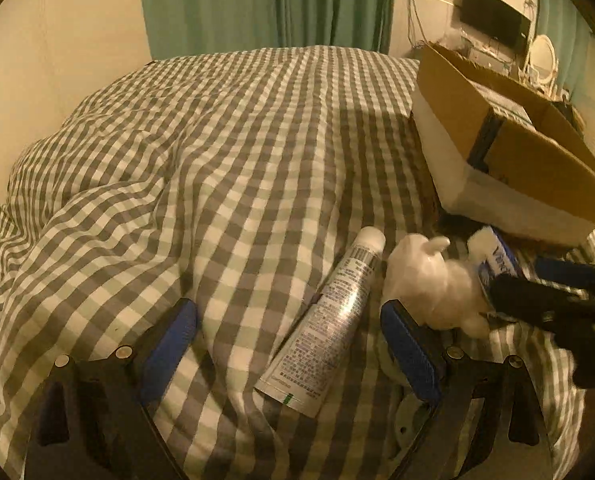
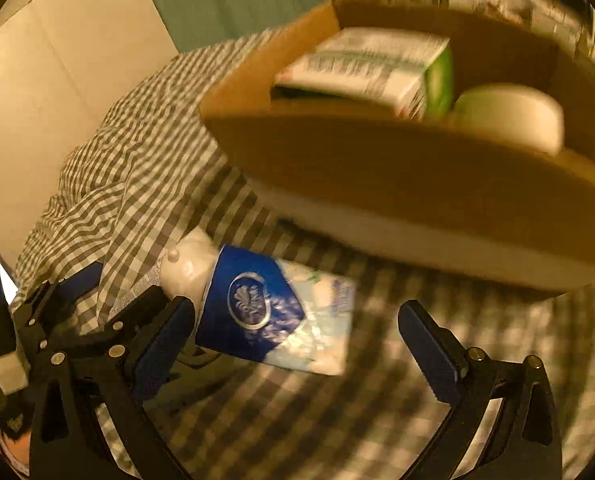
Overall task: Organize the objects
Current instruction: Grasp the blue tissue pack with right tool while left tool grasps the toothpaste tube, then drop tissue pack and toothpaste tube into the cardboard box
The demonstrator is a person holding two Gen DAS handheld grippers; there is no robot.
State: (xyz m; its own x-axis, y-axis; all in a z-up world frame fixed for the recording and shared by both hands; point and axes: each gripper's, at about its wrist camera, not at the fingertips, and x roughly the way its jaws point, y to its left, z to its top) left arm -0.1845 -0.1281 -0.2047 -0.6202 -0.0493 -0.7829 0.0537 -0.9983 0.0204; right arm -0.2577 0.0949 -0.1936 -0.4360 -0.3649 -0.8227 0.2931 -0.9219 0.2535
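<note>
A silver tube with a white cap (image 1: 329, 320) lies on the checked bed cover, between the fingers of my open left gripper (image 1: 289, 346). Right of the tube sits a white crumpled bag-like object (image 1: 429, 280). Past that is a blue and white tissue pack (image 1: 495, 258). In the right wrist view the tissue pack (image 2: 265, 308) lies flat between the wide-apart fingers of my right gripper (image 2: 297, 346), close against the left finger. The open cardboard box (image 2: 377, 160) stands just beyond it, holding a white and green carton (image 2: 369, 68) and a white round item (image 2: 509, 116).
The checked bed cover (image 1: 217, 160) is rumpled and stretches far to the left and back. The cardboard box (image 1: 497, 140) stands at the bed's right side. Green curtains (image 1: 265, 4) hang behind. A screen and a round mirror stand far right.
</note>
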